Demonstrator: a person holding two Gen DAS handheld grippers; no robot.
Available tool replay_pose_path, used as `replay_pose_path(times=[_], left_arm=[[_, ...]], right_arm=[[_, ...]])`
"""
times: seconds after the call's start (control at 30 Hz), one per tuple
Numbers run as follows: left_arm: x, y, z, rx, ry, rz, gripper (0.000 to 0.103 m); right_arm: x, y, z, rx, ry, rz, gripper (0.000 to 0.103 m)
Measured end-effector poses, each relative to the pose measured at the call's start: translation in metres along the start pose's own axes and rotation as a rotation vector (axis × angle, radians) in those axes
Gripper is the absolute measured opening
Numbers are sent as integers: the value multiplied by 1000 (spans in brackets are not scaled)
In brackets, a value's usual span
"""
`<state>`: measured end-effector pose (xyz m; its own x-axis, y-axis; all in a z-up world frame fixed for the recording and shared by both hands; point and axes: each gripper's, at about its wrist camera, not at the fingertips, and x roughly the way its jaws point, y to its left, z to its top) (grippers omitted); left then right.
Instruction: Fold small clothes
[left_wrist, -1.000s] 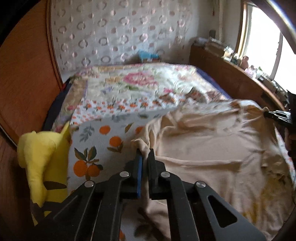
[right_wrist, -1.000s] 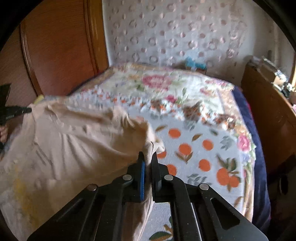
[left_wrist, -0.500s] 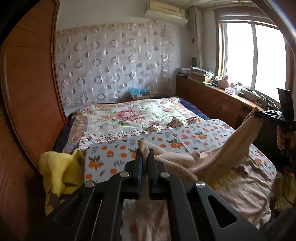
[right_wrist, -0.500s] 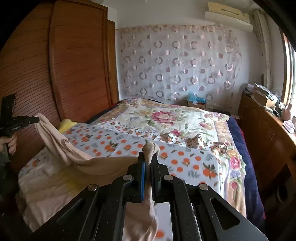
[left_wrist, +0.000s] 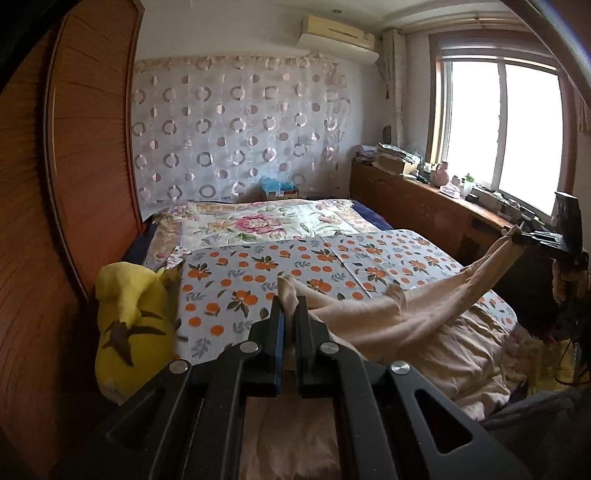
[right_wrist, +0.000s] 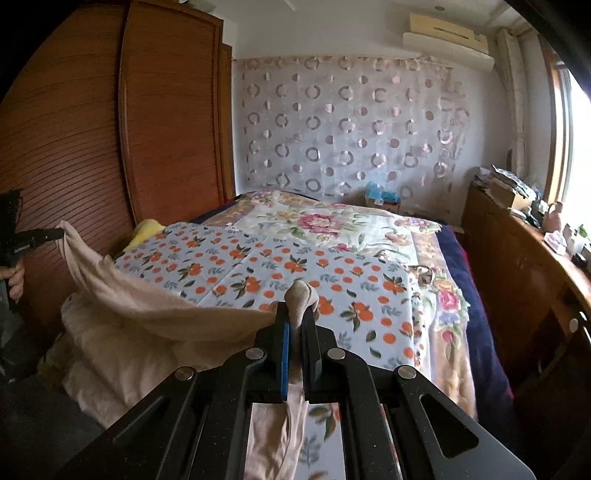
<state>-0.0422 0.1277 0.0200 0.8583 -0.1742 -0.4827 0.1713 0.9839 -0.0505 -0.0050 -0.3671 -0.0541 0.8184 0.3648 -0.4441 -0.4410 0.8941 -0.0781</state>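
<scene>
Both grippers, left (left_wrist: 289, 314) and right (right_wrist: 298, 317), pinch the beige garment (left_wrist: 399, 314) above the bed (right_wrist: 258, 266); only the left view shows the window (left_wrist: 498, 125).

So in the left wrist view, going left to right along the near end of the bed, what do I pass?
Yellow plush toy → left hand-held gripper shut on the beige garment → right hand-held gripper pinching its other end.

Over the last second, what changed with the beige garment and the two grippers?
Both grippers, left and right, drew back toward the near end of the bed and rose, lifting the beige garment off the orange-print sheet so that it hangs slack between them. Unchanged: each stays shut on its corner; the yellow plush has not moved.
</scene>
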Motion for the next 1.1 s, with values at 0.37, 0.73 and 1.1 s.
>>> replay_pose_path(times=[0.37,0.73,1.1], left_arm=[[-3,-3,-43,-8,109,-40,5],[17,3,-44,-21,103,-19,57],[83,23,-35,-22,193,43,60]], right_arm=[[9,21,-32,2,213,67,5],[23,6,-9,37,207,-20,29],[79,0,6,17,209,-37,46]])
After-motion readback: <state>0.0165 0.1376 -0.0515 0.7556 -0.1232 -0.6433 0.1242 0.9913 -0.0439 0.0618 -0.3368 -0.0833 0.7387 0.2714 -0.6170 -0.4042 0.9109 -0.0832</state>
